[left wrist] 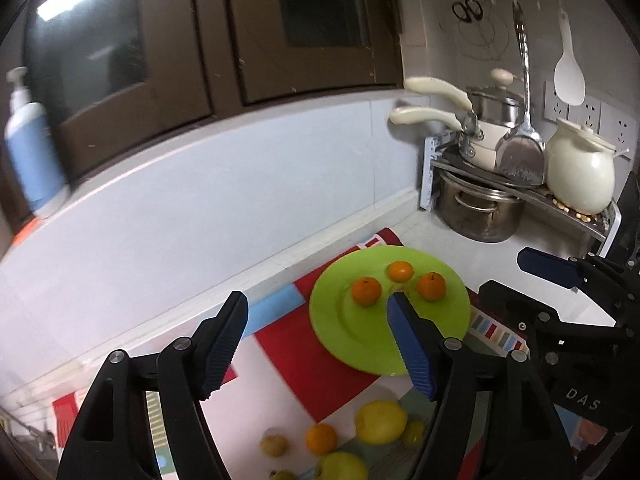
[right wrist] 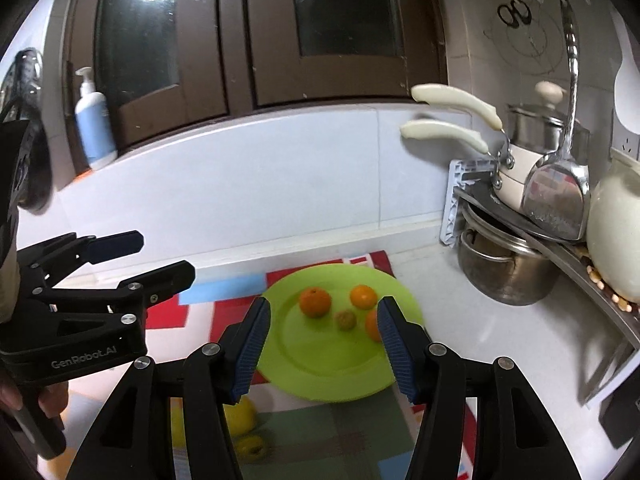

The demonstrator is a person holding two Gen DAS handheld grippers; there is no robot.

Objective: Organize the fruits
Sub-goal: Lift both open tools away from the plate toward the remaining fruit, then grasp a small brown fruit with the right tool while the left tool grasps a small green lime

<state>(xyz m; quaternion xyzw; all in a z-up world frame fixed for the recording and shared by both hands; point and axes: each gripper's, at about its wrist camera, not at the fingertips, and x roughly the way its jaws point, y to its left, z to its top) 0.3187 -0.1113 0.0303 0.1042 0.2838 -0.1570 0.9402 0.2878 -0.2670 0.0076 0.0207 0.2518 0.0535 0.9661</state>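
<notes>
A green plate [left wrist: 360,344] [right wrist: 320,372] lies on a colourful mat and holds three oranges [left wrist: 366,291] [right wrist: 315,301]; in the right wrist view a small yellow-brown fruit [right wrist: 345,319] lies among them. Loose on the mat near me are an orange [left wrist: 321,438], a lemon [left wrist: 381,421], a yellow-green fruit [left wrist: 344,467] and a small brownish fruit [left wrist: 274,445]. My left gripper [left wrist: 318,316] is open and empty above the mat, left of the plate. My right gripper [right wrist: 322,320] is open and empty above the plate's near side. A lemon [right wrist: 240,416] shows below its left finger.
A corner rack [left wrist: 576,204] at the back right holds pots, a white jar [left wrist: 580,168] and a hanging ladle. A steel pot [left wrist: 480,208] stands under it. A pump bottle [left wrist: 32,148] stands on the window ledge. The counter's back wall runs behind the mat.
</notes>
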